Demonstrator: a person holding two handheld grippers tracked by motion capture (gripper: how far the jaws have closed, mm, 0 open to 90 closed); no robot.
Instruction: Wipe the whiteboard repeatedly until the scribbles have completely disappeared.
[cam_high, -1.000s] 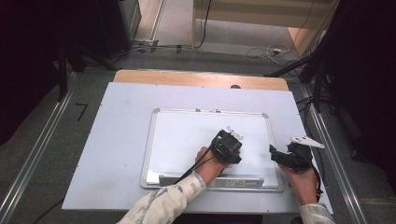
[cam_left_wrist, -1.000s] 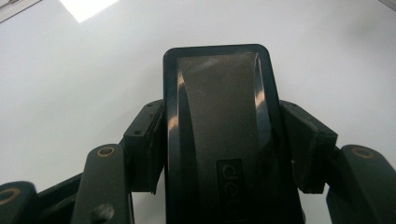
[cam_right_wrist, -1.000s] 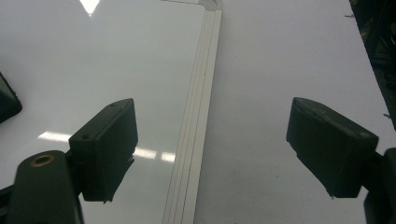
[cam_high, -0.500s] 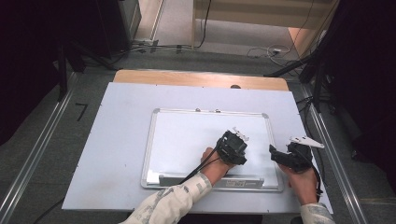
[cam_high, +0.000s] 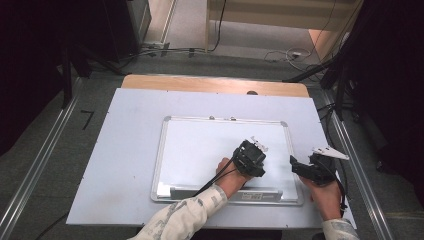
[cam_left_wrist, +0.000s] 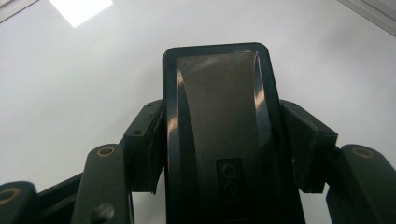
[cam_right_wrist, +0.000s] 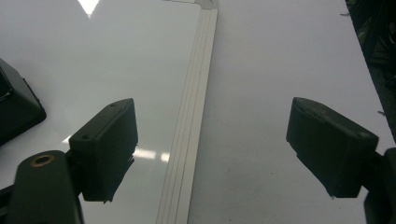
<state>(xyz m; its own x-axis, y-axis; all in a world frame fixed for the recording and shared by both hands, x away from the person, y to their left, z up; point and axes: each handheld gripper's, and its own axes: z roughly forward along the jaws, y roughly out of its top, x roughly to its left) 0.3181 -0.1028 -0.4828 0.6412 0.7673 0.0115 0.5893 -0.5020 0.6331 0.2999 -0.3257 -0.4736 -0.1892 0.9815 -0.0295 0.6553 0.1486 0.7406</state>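
A white whiteboard (cam_high: 200, 145) with a silver frame lies flat on the pale table sheet (cam_high: 125, 150). My left gripper (cam_high: 249, 160) hovers low over the board's right half, shut on a black board eraser (cam_left_wrist: 219, 116). Its pads (cam_left_wrist: 147, 135) press the eraser's two long sides, and the eraser sits against the white surface. My right gripper (cam_high: 306, 166) stands open at the board's right rim (cam_right_wrist: 194, 107). One of its fingers (cam_right_wrist: 107, 144) is over the board, the other over the table sheet, and nothing is between them.
A pen tray (cam_high: 250, 192) runs along the board's near edge, with a small white piece (cam_high: 162, 189) at its left corner. A wooden strip (cam_high: 200, 83) borders the table's far side. Cables (cam_high: 280, 52) lie on the floor beyond, and metal rails (cam_high: 35, 165) flank the table.
My left gripper has slid a little to the right across the board with the eraser in it. The right gripper has stayed where it was.
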